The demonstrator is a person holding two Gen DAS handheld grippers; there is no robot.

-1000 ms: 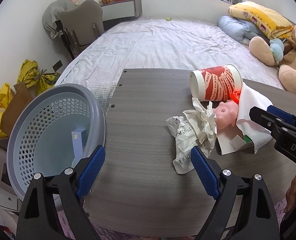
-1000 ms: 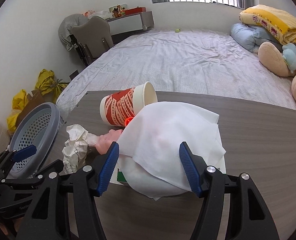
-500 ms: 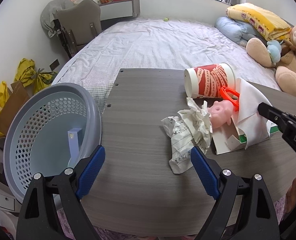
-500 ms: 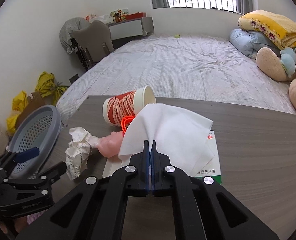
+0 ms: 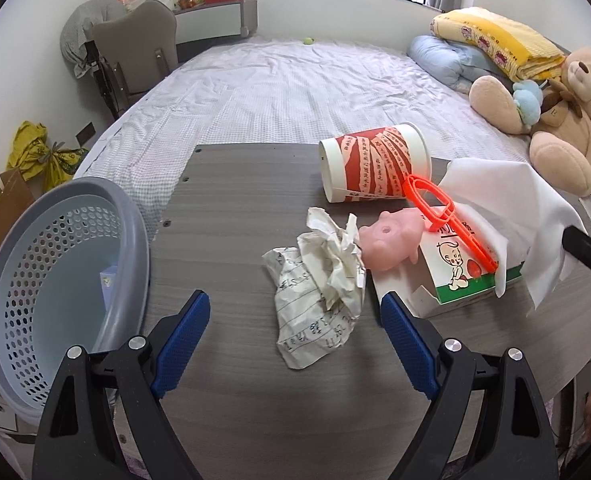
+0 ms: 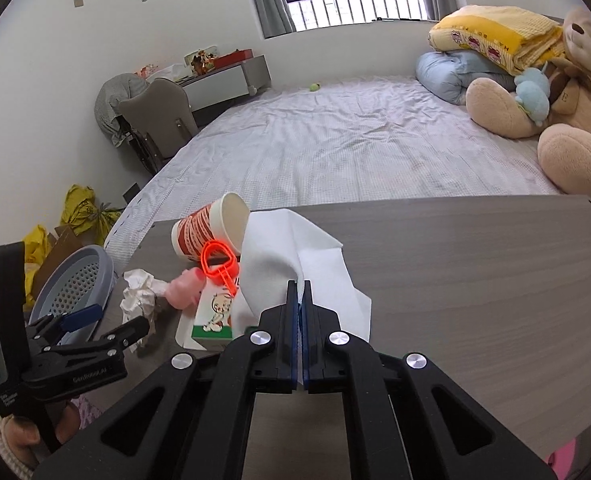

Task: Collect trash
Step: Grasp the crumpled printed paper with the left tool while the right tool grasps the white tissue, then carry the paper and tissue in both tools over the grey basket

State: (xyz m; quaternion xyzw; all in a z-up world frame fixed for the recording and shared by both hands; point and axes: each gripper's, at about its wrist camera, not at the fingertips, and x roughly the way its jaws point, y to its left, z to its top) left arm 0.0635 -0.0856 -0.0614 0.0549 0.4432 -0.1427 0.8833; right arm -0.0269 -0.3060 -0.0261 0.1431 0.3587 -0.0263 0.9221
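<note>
1. Count on the table (image 5: 235,208): one white tissue sheet (image 6: 279,256), one crumpled paper wad (image 5: 323,276), one red-and-white paper cup (image 5: 375,164), one pink pig-shaped toy (image 5: 391,240), one orange plastic loop tool (image 5: 447,220), one small carton with a cartoon child (image 5: 459,276).
2. One grey perforated basket (image 5: 55,280) stood off the table's left edge; one small pale blue box (image 5: 107,284) lay inside it.
3. Right gripper (image 6: 299,292): fingers were clenched on the near fold of the tissue sheet, pads pressed flat together with the sheet pinched between them.
4. The tissue sheet was white, soft and creased; it was draped over the carton's far end, beside the cup's open mouth, toward the table's right side in the left wrist view.
5. Left gripper (image 5: 295,332): fingers were released, spread wide above the table's near edge, nothing between them. The paper wad lay just beyond the pads.
6. The cup lay on its side near the table's far edge. The pig toy touched the wad and the carton. The orange tool rested across the carton.
</note>
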